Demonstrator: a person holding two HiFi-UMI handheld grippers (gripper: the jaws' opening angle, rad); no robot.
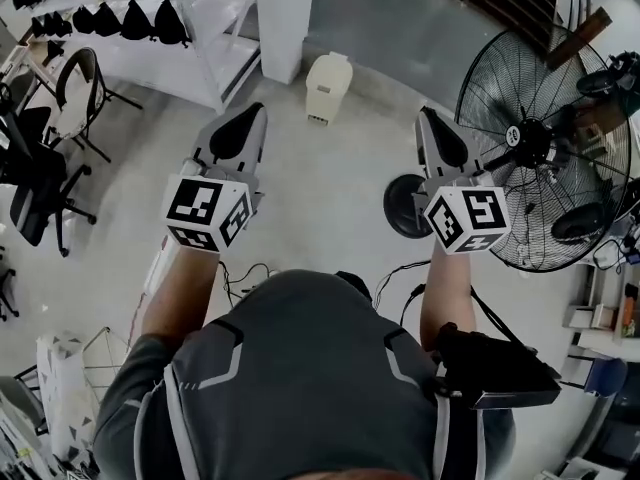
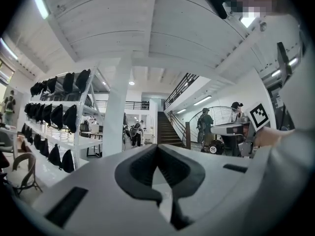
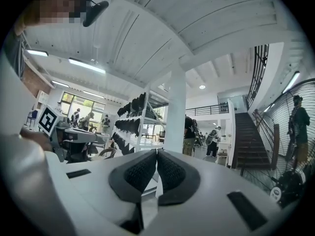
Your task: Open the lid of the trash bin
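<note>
Grey concrete floor (image 1: 330, 198) runs ahead to a white pillar (image 1: 283, 18), and the bin (image 1: 328, 86) stands on it just beside the pillar's foot. Its lid is down, and it is well apart from the left gripper (image 1: 245, 118) and the right gripper (image 1: 432, 123).

The bin looks small and light (plastic, I judge), so a shove on the lid may slide or tip it instead of raising the lid. How the lid hinges is too small to tell, so prying at the wrong edge is a real chance. Both grippers point level while the bin sits low, and an approach without a dip would pass over it. To the right, the fan (image 1: 530, 143) and its black base (image 1: 405, 208) stand near the right gripper and could be knocked. Cables (image 1: 250, 273) lie on the floor just ahead of the person (image 1: 300, 378), ready to snag a step.

The left gripper's jaws are together, meeting at the tips, with nothing between them and nothing touched. The right gripper is the same, its pads face to face and empty. Both would have to part before taking a lid edge.
</note>
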